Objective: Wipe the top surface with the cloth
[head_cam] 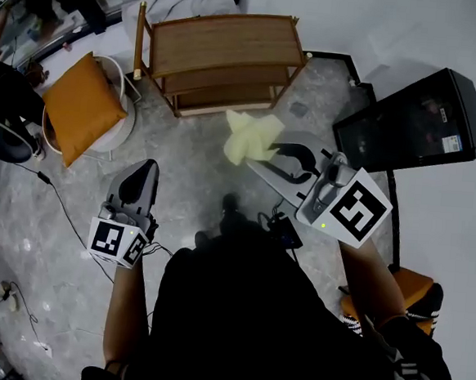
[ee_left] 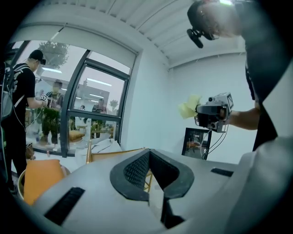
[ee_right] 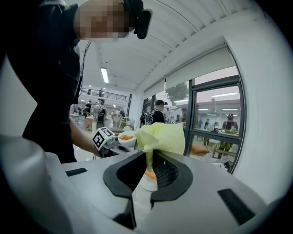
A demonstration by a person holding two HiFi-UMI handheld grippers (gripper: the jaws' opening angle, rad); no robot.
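Cloth (head_cam: 250, 137), pale yellow and bunched, is pinched by its gathered end in the right claw (head_cam: 275, 154), whose jaws are closed tight on it. It is held up near the front of the wooden shelf unit (head_cam: 229, 94), apparently not touching it. The top board (head_cam: 225, 41) lies ahead and left of that claw, its long axis running left to right. Left claw (head_cam: 148, 168), jaws together on nothing, sits farther off; the right arm is judged better placed to wipe
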